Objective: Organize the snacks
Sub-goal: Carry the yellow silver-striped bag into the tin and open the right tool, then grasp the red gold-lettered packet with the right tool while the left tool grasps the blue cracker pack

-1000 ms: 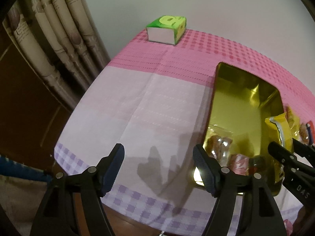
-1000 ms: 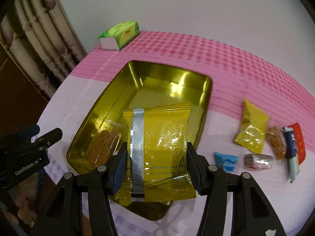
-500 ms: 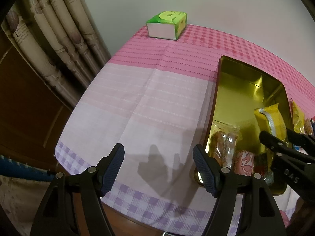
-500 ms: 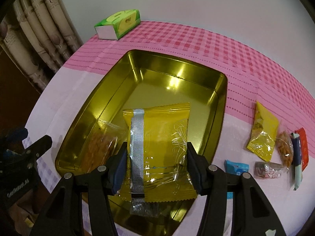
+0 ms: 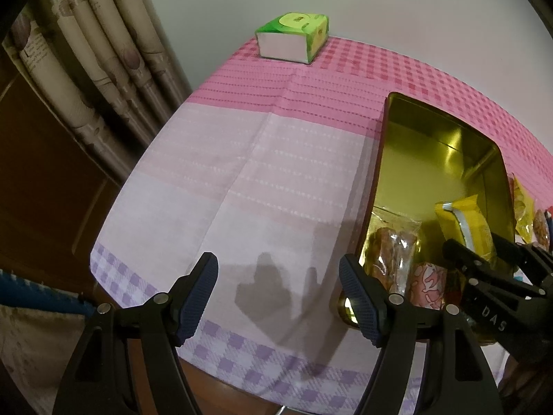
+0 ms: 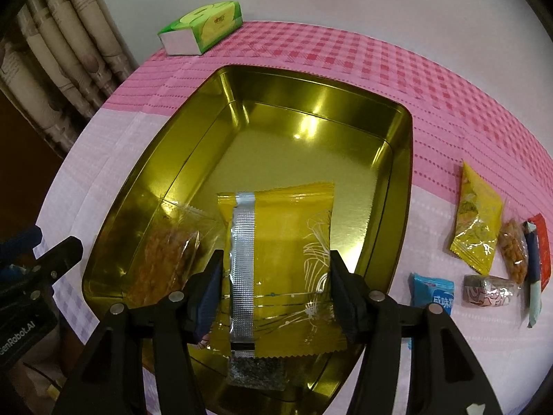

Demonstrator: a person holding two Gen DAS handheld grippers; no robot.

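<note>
Right wrist view: right hand-held gripper (image 6: 274, 288) over gold tin (image 6: 402, 186), jaws opening, yellow packet (image 6: 287, 263) between pads, contact loosening. Clear orange-snack bag (image 6: 166, 259) lies in tin, left of packet. More snacks (image 6: 477, 221) on pink checked surface (image 6: 432, 90), right of tin. Left wrist view: left hand-held gripper (image 5: 278, 297) released, nothing between jaws, above surface beside tin. Green tissue box (image 5: 293, 36) at far edge.

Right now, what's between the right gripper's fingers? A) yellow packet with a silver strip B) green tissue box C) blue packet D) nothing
A: the yellow packet sits between the right gripper fingers over the gold tin, jaws opening.
</note>
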